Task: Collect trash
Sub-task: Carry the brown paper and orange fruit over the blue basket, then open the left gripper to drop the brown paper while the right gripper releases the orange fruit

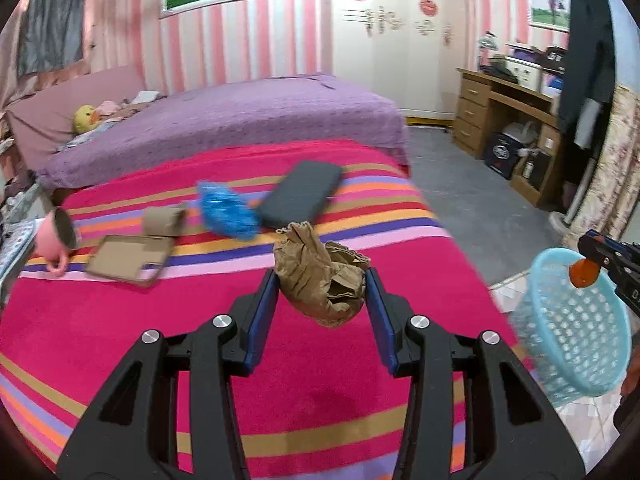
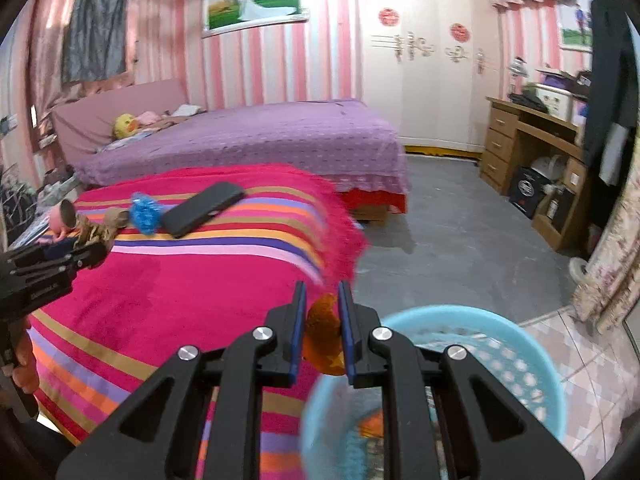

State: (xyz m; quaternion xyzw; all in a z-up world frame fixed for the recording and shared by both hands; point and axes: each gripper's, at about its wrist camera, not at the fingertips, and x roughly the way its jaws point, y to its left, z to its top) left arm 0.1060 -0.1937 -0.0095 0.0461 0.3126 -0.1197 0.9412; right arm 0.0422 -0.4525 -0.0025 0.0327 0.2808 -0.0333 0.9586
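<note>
Here, a crumpled wad of brown paper [image 1: 320,276] sits clamped between the blue pads of the left gripper [image 1: 322,292], lifted clear above the pink striped blanket [image 1: 200,340] that covers the near bed. In the right gripper [image 2: 322,316] a small orange scrap with a yellow star on it [image 2: 322,332] is pinched between narrow-set pads, over the near rim of the light blue perforated plastic basket [image 2: 472,320], which stands on the floor just beside the bed. Something orange lies at the bottom of that basket, though blur hides what it is.

Still lying on the blanket are a scrunched blue plastic wrapper [image 1: 228,212], a short brown cardboard tube [image 1: 164,220] and a flat brown cardboard tray [image 1: 128,258], all near one another. A dark grey rectangular case [image 1: 300,194] rests just beside the blue wrapper. At the far left edge of the blanket a pink mug [image 1: 54,236] lies on its side.

Beyond the striped blanket stands a bed with a purple dotted cover [image 1: 240,120], a yellow plush toy [image 1: 85,118] near its head. A wooden desk with drawers [image 1: 492,112] stands against the right wall, across the grey floor [image 2: 460,220].
</note>
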